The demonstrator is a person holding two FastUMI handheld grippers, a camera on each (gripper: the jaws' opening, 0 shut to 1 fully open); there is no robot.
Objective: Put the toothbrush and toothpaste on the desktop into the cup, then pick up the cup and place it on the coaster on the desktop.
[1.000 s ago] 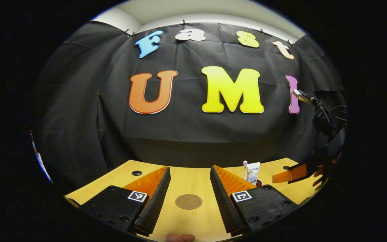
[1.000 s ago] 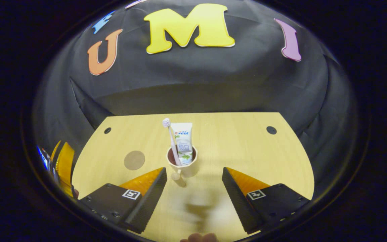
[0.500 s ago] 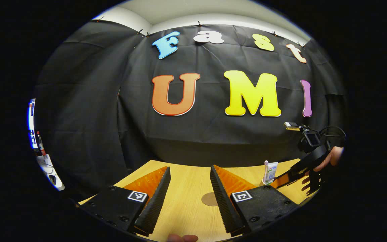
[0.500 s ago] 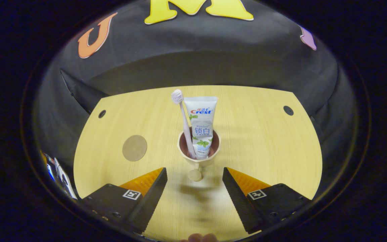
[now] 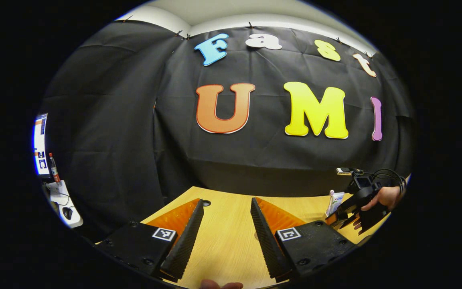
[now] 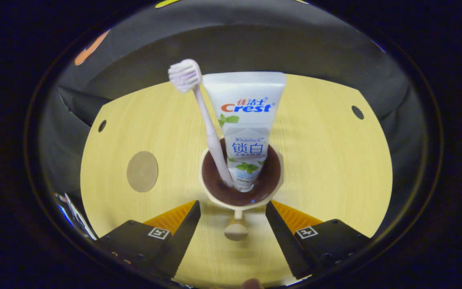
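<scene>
Currently the right claw — jaws apart — straddles the cup handle; next, close, lift, carry to coaster.

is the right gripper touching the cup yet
Apart. The right gripper view shows the right gripper open, its fingers on either side of the cup's handle, with bare desk visible between each finger and the handle. The rim sits just ahead of the tips.

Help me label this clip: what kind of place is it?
Probably a staged recording booth, not a bathroom: a bare wooden desktop backed by a black cloth wall, holding a cup and a coaster.
</scene>
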